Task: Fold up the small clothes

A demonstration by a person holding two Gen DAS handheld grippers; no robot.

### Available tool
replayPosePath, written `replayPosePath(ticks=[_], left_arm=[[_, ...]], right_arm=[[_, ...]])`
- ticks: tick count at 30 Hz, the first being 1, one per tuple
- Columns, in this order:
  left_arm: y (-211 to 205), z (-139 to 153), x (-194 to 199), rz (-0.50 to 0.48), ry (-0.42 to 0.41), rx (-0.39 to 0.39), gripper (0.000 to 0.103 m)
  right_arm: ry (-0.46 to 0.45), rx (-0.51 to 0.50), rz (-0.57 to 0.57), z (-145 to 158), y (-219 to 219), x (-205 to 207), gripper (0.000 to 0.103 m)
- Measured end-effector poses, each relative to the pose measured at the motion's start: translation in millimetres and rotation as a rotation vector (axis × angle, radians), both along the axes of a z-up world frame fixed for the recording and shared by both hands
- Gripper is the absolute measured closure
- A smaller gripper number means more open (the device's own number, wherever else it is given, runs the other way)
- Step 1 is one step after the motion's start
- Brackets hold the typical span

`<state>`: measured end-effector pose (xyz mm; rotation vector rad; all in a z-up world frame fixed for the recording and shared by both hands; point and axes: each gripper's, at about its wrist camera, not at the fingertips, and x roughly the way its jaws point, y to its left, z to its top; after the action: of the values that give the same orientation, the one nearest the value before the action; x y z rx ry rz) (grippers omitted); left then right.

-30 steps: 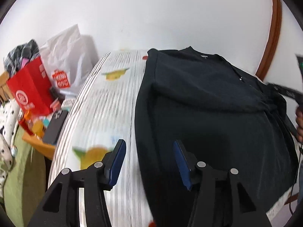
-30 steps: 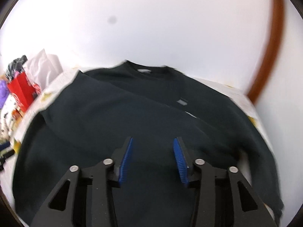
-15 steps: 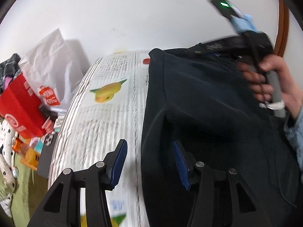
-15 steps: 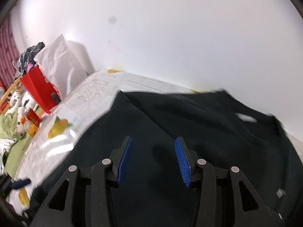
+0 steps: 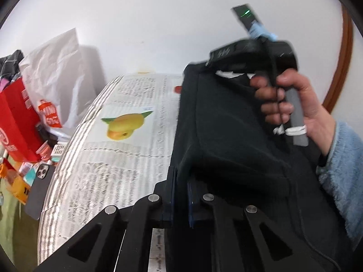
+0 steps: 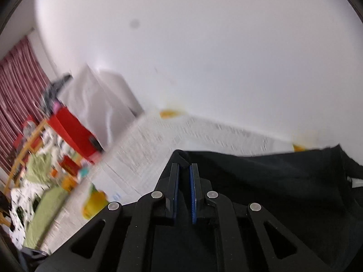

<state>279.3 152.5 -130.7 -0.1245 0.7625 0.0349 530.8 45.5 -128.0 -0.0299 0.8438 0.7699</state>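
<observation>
A black sweatshirt [image 5: 229, 131] lies on a table covered with printed paper [image 5: 127, 149]. My left gripper [image 5: 180, 181] is shut on the sweatshirt's left folded edge, near the front; the cloth fills the narrow slit between the blue pads. In the left wrist view a hand [image 5: 292, 104] holds the right gripper's body [image 5: 254, 52] over the garment's far left corner. The right wrist view shows my right gripper [image 6: 184, 174] shut on that corner of the sweatshirt [image 6: 283, 181], with black cloth pinched between its pads. The fingertips of the right gripper are hidden in the left wrist view.
Left of the table stand a red bag [image 5: 15, 122] and a white plastic bag [image 5: 54, 79]. A dark phone [image 5: 39, 188] lies off the table's left edge among small clutter. A white wall rises behind; a brown curved frame [image 5: 344, 63] is at right.
Both grippers went from open to shut on the sweatshirt's left edge. The right gripper swung left across the garment to its far left corner. The left one edged forward onto the fold.
</observation>
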Motion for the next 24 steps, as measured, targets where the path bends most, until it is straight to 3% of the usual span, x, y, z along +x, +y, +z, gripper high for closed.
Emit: replayPosePath(ticks=[2,8,12,14,18,24], left_arm=[[7,-2,0,0.026,0.01,-0.016,0.095],[17,-10,6,0.049,0.065,-0.041,0.093],[18,-12,7,0.047,0.077,-0.045,0.092],[18,-11,6,0.045,0.073,-0.042,0.092],[12,-6,3,0.041,0.059,-0.012,0.084],[4,9,-6,0.039,0.008,0.021,0.07]], right_arm=[[-0.009,0.014,0.004,2,10,1,0.095],[0.01,-0.164,-0.014,-41,48,9,0.093],[0.004,-0.161,-0.036,-30,38,2,0.087],[0.018,-0.142,-0.049,-17,22,-6,0.081],[-0.037,-0.146,-0.101,14,-33,-49,0.058],[-0.092,-0.211,-0.299,32,-172,-132,0.047]])
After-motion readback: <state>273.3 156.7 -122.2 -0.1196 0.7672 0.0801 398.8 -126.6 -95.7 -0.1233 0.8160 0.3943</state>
